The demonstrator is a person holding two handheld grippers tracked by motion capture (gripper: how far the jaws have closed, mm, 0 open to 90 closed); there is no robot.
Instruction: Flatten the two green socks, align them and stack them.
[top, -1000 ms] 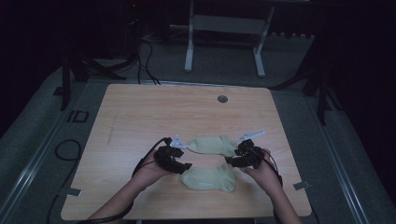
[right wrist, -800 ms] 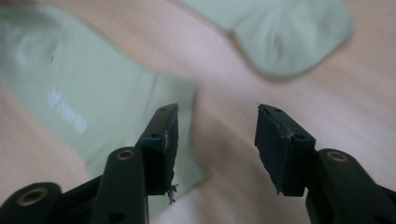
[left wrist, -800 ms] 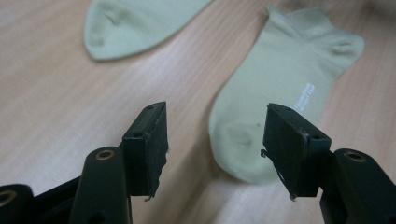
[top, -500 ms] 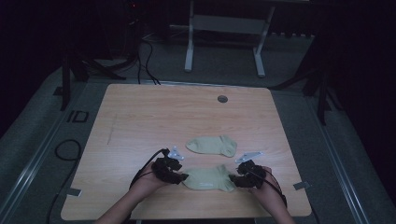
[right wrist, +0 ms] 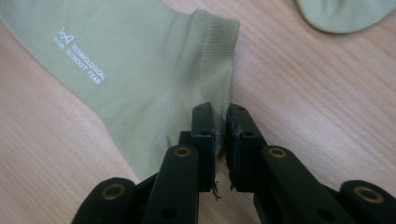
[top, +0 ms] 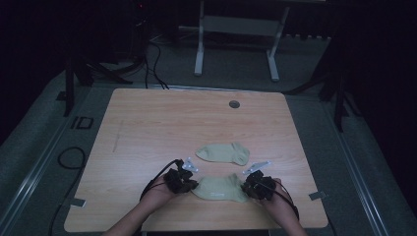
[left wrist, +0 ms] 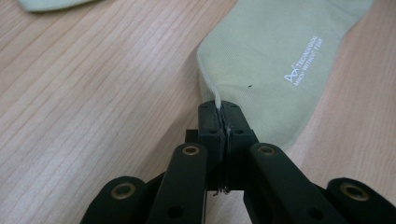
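Near sock [top: 219, 188]: lying flat by the table's [top: 147, 118] front edge, pinched at both ends.
Left gripper [left wrist: 218, 114]: jaws have just been closing and are now clamping a thin fold of its edge.
Right gripper [right wrist: 221, 126]: jaws have just been closing, nipping the cuff edge.
Second sock [top: 223, 153]: lying just behind, apart from both grippers.

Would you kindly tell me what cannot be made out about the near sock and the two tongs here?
- Near sock, high view: both ends are covered by the left tongs and right tongs.
- Near sock, left gripper view: toe cut off by the top edge.
- Right gripper view: whether the pads press the cuff; the jaws hide the contact.
- High view: the printed lettering is too small.
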